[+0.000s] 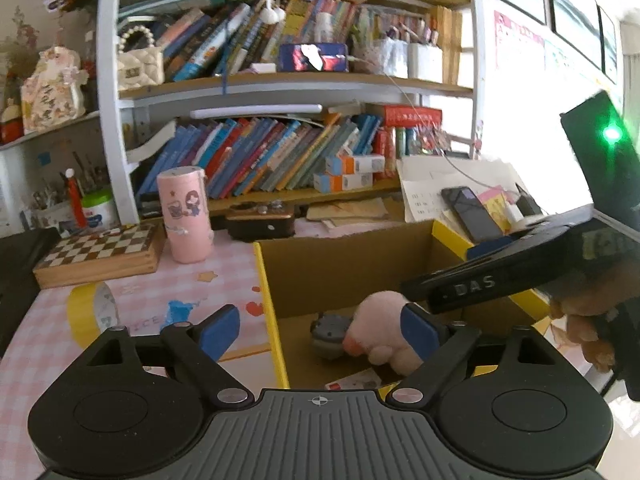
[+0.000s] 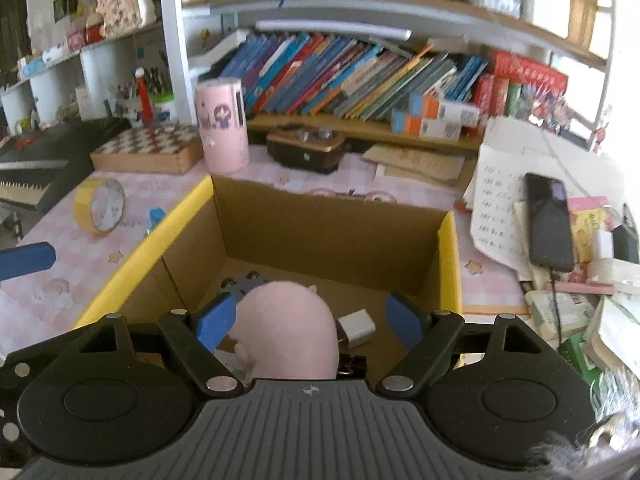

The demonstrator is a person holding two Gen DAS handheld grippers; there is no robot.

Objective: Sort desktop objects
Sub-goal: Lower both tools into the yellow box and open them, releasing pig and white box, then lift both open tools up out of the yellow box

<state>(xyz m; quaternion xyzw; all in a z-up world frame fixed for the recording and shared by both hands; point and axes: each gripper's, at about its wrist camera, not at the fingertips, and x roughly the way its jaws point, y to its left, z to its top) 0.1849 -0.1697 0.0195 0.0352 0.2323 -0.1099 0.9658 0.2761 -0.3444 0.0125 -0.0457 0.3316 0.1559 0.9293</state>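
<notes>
A cardboard box with yellow rims (image 1: 266, 284) (image 2: 448, 248) stands on the pink checked desk. Inside lie a pink plush toy (image 1: 380, 320) (image 2: 288, 320), a small grey object (image 1: 330, 330) (image 2: 242, 286), a white charger (image 2: 356, 326) and a black binder clip (image 2: 352, 364). My left gripper (image 1: 320, 332) is open above the box's left rim. My right gripper (image 2: 310, 320) is open over the box, with the plush below and between its fingers, not gripped. The right gripper's body shows in the left wrist view (image 1: 520, 268). A yellow tape roll (image 1: 90, 312) (image 2: 100, 206) stands on the desk, left of the box.
A pink cylinder (image 1: 186, 216) (image 2: 222, 128), a chessboard box (image 1: 100, 254) (image 2: 148, 148) and a dark radio (image 2: 306, 148) stand behind the box. A phone (image 2: 548, 220) lies on papers at right. Bookshelves (image 2: 340, 76) rise behind. A keyboard (image 2: 32, 172) is at far left.
</notes>
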